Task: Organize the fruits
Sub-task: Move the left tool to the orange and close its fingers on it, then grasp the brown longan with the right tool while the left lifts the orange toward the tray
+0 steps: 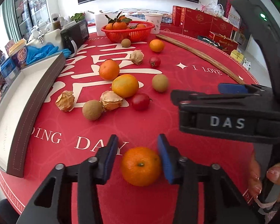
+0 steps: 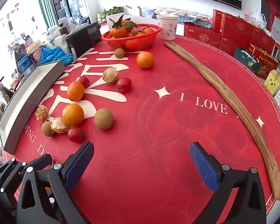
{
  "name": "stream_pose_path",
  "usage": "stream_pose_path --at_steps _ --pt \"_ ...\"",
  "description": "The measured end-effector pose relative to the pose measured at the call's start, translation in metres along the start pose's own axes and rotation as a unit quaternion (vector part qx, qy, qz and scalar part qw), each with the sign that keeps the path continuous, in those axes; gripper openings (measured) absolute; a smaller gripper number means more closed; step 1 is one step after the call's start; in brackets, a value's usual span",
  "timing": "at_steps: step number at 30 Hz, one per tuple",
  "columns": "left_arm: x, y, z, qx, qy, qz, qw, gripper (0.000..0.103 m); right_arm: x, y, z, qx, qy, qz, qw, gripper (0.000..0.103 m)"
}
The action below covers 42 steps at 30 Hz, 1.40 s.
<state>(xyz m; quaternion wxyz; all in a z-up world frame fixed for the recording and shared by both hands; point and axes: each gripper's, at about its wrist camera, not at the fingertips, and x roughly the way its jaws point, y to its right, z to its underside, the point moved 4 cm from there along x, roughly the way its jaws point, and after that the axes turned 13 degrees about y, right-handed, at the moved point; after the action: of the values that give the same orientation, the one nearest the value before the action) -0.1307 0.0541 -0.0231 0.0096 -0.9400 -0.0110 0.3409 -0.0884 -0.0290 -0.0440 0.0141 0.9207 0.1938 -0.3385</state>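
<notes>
A tangerine (image 1: 141, 166) lies on the red tablecloth (image 1: 158, 123) between the blue pads of my left gripper (image 1: 138, 159). The right pad touches it and a narrow gap shows at the left pad. Further back lie loose fruits: more tangerines (image 1: 125, 85), brown round fruits (image 1: 92, 110), papery husked fruits (image 1: 111, 100) and small red ones (image 1: 140, 101). A red basket (image 1: 127, 31) of leafy tangerines stands at the back. An empty grey box (image 1: 18, 97) with a white inside sits at the left. My right gripper (image 2: 141, 166) hangs open over bare cloth, nothing between its pads.
A long curved wooden stick (image 2: 233, 100) lies along the table's right side. A black radio (image 2: 84, 37), blue gloves (image 2: 54, 55) and a paper cup (image 2: 167, 27) stand at the back. Red gift boxes (image 2: 233, 29) are stacked beyond the table. A hand (image 1: 276, 173) shows at the right.
</notes>
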Motion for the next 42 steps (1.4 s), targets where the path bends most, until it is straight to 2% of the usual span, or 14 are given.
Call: stream_pose_path --at_steps 1,6,7,8,10,15,19,21,22,23,28,30,32,42 --pt "-0.001 -0.002 0.001 -0.001 0.0 0.002 1.0 0.04 0.003 -0.005 -0.002 -0.006 0.0 -0.004 1.0 0.102" --pt "-0.008 -0.02 0.006 -0.014 0.007 0.006 0.9999 0.039 0.026 -0.027 -0.011 -0.041 -0.009 -0.017 0.999 0.068" --pt "-0.009 -0.025 0.008 -0.018 0.008 0.007 0.9998 0.039 0.028 -0.033 -0.013 -0.055 -0.007 -0.012 0.998 0.052" --pt "-0.011 -0.031 0.008 -0.024 0.009 0.009 0.9996 0.039 0.029 -0.036 -0.013 -0.061 -0.005 -0.013 0.998 0.027" --pt "-0.016 -0.043 0.008 -0.036 0.017 0.009 0.9992 0.039 0.028 -0.035 -0.014 -0.042 -0.005 -0.028 0.999 0.009" --pt "-0.035 -0.071 -0.012 -0.056 0.068 0.005 0.9961 0.039 0.013 -0.014 -0.02 0.004 0.029 -0.025 0.999 0.009" --pt "-0.036 -0.091 -0.039 -0.06 0.097 -0.011 0.9934 0.039 0.017 -0.006 -0.018 0.029 0.01 -0.044 0.999 0.015" --pt "-0.031 -0.103 -0.054 -0.065 0.108 -0.021 0.9918 0.039 0.021 -0.01 -0.016 0.028 0.002 -0.052 0.998 0.047" --pt "-0.028 -0.108 -0.061 -0.067 0.113 -0.025 0.991 0.039 0.02 -0.012 -0.018 0.023 0.011 -0.047 0.999 0.075" --pt "-0.026 -0.113 -0.068 -0.068 0.117 -0.03 0.9903 0.039 0.017 -0.016 -0.021 0.013 0.027 -0.038 0.999 0.077" --pt "-0.012 -0.132 -0.093 -0.072 0.131 -0.048 0.9876 0.039 0.028 -0.029 -0.036 0.001 0.04 -0.026 0.999 0.076" --pt "-0.008 -0.141 -0.094 -0.083 0.134 -0.044 0.9865 0.039 0.042 -0.034 -0.036 0.002 0.024 -0.026 0.999 0.06" --pt "-0.004 -0.151 -0.091 -0.089 0.124 -0.049 0.9871 0.039 0.05 -0.037 -0.032 -0.013 0.019 -0.005 1.0 0.031" --pt "-0.006 -0.23 -0.068 -0.15 0.099 -0.1 0.9787 0.039 0.025 -0.04 -0.042 0.009 0.055 -0.008 0.998 0.029"
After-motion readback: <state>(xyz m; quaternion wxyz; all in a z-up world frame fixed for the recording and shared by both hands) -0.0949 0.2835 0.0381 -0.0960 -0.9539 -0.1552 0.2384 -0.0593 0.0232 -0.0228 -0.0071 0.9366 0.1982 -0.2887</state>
